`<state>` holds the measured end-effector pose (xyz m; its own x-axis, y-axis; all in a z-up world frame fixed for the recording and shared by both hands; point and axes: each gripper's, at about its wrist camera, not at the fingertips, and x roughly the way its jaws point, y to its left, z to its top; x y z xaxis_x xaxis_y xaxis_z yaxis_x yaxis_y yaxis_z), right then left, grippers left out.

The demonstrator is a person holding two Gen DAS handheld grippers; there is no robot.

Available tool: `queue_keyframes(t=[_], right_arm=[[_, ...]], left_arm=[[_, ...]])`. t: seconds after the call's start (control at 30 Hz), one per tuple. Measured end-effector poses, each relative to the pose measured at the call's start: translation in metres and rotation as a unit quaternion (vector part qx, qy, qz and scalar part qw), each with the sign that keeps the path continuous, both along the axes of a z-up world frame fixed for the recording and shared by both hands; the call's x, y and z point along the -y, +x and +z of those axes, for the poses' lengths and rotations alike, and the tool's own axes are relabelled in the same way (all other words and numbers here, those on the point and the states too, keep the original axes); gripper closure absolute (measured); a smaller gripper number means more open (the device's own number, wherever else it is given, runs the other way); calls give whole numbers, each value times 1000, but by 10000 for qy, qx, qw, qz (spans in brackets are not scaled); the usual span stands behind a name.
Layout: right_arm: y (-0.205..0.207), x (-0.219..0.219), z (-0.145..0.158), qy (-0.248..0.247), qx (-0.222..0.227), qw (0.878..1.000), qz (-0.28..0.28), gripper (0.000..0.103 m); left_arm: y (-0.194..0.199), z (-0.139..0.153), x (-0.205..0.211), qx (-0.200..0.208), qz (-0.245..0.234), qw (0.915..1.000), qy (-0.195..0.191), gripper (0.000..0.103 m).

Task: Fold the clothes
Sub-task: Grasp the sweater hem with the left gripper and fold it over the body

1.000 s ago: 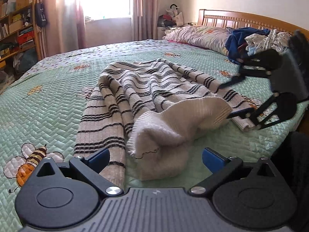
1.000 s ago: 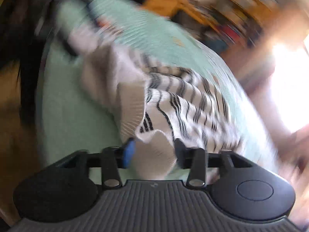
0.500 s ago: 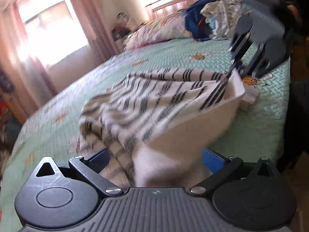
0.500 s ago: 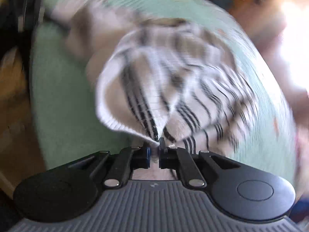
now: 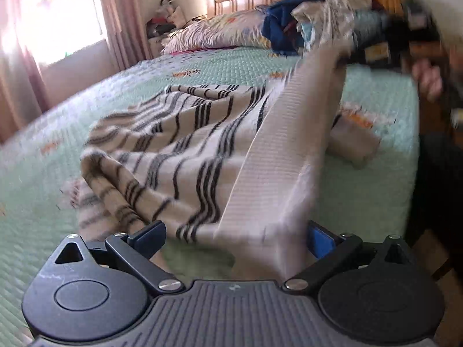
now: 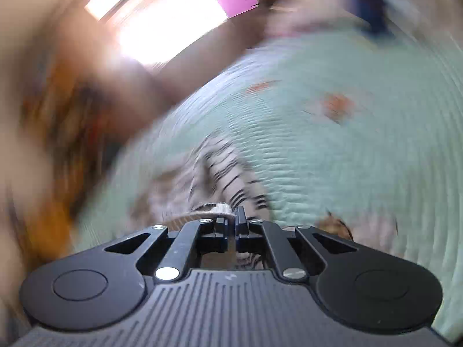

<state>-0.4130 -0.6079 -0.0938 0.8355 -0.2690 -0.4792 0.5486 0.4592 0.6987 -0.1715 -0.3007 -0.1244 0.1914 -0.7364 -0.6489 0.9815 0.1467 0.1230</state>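
Striped sweater (image 5: 185,150) spread on green quilt (image 5: 86,92), ribbed hem stretched between grippers, right gripper (image 6: 231,219) clamped tight on hem edge, left gripper (image 5: 234,234) wide open, cloth lying loosely between its fingers.

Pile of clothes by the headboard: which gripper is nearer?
Right. The right gripper is up beside the pile of clothes, shut on the striped sweater. The left gripper is open at the near edge of the bed.
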Motion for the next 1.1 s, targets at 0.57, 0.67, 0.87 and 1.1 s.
queue_keyframes(t=[0.57,0.67,0.87,1.1], right_arm=[[-24,-27,-59,-492,-383,9980,-63,91],[-23,-22,-65,-462,-320,9984,-39,89],[-15,-11,-78,-326,-306,9989,-124,85],[-11,-13,-80,-373,-293,9989,-57,75]], left_arm=[[17,-12,35,-761,-723,9942,224,2],[34,-20,47,-1061,-1095,9841,910,2],[36,-20,50,-1850,-1490,9664,986,13],[-15,-22,23,-2516,-1855,9477,648,25]])
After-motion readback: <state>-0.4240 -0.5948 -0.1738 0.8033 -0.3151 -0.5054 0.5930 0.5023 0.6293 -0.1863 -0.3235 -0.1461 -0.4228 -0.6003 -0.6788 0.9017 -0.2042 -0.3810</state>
